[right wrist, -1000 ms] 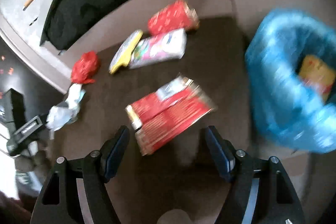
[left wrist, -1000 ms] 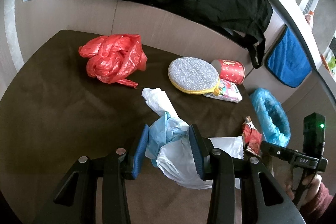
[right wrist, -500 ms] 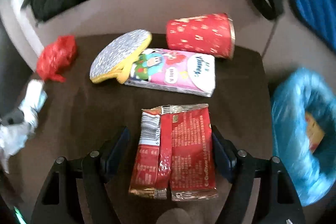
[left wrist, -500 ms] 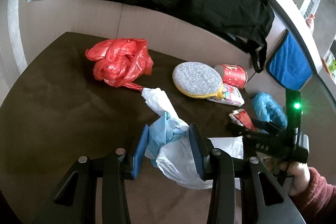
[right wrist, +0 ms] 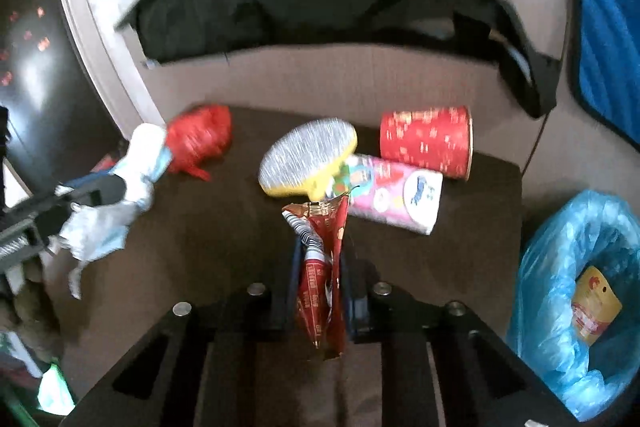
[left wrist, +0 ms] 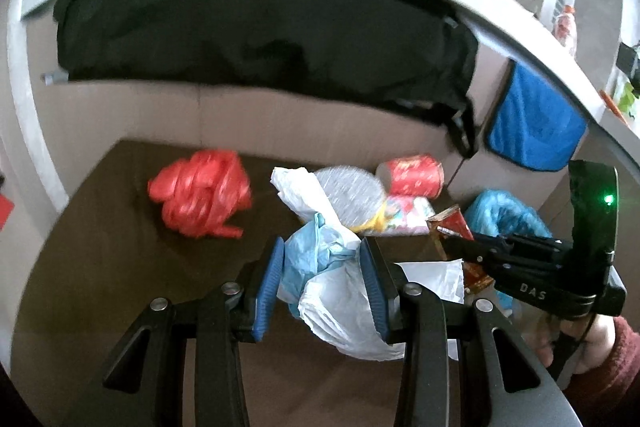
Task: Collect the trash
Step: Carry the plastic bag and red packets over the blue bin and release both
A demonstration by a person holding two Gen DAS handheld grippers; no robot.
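Here, red snack wrapper [right wrist: 320,267] creased, folded lengthwise, foil edge torn

1. The brown table top [right wrist: 208,247] looks matt, like smooth board or fine felt.
2. The white and pale blue bag bundle [left wrist: 332,279] is thin, crinkled plastic film, slightly translucent.
3. The red bag [left wrist: 200,199] is the same kind of crumpled plastic, with a faint sheen.
4. The red snack wrapper [right wrist: 324,267] is glossy foil-like film, creased, with a shiny metallic edge.
5. The round pad [right wrist: 308,155] has a rough, glittery silver face and a yellow foam-like rim.
6. The red cup [right wrist: 424,141] looks like printed paper.
7. The tissue pack [right wrist: 392,193] is smooth printed plastic.
8. The blue bin liner [right wrist: 560,251] is thin glossy plastic.
9. The black garment [left wrist: 260,39] is matt cloth; the blue towel [left wrist: 532,131] looks soft and fuzzy.
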